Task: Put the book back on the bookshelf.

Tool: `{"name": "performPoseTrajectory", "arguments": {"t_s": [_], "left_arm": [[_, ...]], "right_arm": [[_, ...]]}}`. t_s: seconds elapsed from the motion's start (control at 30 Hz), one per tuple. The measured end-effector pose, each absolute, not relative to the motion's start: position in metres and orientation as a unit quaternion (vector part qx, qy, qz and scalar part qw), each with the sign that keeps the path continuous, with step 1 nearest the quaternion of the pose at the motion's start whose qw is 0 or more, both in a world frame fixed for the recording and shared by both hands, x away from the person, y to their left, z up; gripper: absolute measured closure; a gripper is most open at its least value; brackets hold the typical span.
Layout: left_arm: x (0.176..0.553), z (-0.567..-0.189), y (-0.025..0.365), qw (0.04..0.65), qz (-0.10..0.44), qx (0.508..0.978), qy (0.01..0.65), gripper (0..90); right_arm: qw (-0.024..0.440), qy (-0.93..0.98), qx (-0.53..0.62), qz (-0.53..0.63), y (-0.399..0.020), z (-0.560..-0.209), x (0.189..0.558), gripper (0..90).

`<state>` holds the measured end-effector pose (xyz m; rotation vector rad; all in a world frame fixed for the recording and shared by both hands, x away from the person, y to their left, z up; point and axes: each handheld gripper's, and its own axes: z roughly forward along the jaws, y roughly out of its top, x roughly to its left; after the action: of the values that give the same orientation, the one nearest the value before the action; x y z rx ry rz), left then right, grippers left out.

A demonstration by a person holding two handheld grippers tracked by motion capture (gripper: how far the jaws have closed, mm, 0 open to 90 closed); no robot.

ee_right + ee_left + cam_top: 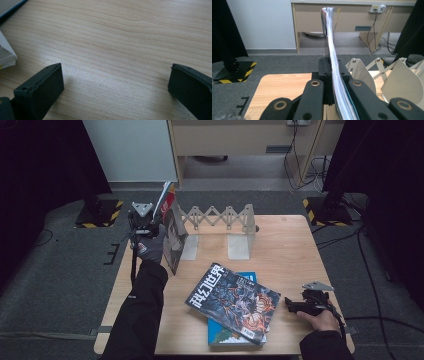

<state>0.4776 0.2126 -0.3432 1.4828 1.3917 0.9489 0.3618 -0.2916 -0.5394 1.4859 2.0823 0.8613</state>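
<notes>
At 10 o'clock on the table [295,245], my left claw [329,82] pinches the upright magazine [331,57] beside the rack [220,217]. Light, floppy, glossy: grip low near the spine. Right claw [116,82] spread, idle.

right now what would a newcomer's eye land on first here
The left gripper holds a magazine upright at the table's far left, fingers shut on its edge, beside the grey expanding book rack. Nearer, a dark illustrated magazine lies on a blue book; the right gripper rests open.
</notes>
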Motion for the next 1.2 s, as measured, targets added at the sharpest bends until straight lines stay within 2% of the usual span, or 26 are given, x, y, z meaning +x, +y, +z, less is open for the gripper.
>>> {"name": "performPoseTrajectory", "arguments": {"t_s": [0.27, 0.3, 0.43, 0.57, 0.67, 1.03, 1.2], "left_arm": [[0.477, -0.345, 0.221, 0.443, 0.369, 0.595, 0.56, 83.8], [0.476, -0.344, 0.223, 0.446, 0.364, 0.598, 0.557, 78.8], [0.473, -0.342, 0.223, 0.446, 0.367, 0.602, 0.552, 70.0], [0.465, -0.337, 0.224, 0.458, 0.37, 0.598, 0.543, 65.6], [0.459, -0.334, 0.224, 0.462, 0.371, 0.603, 0.534, 57.7], [0.429, -0.326, 0.237, 0.502, 0.354, 0.601, 0.511, 43.8], [0.406, -0.323, 0.251, 0.52, 0.341, 0.601, 0.503, 41.4]], "right_arm": [[0.219, 0.753, 0.536, 0.312, -0.291, -0.539, 0.362, 0.6], [0.219, 0.753, 0.536, 0.312, -0.291, -0.539, 0.362, 0.6], [0.219, 0.753, 0.536, 0.311, -0.291, -0.539, 0.362, 0.6], [0.22, 0.753, 0.537, 0.311, -0.291, -0.539, 0.362, 0.6], [0.22, 0.753, 0.537, 0.311, -0.291, -0.539, 0.362, 0.5], [0.218, 0.752, 0.538, 0.313, -0.292, -0.539, 0.362, 0.7], [0.217, 0.751, 0.54, 0.312, -0.291, -0.539, 0.362, 0.7]]}}
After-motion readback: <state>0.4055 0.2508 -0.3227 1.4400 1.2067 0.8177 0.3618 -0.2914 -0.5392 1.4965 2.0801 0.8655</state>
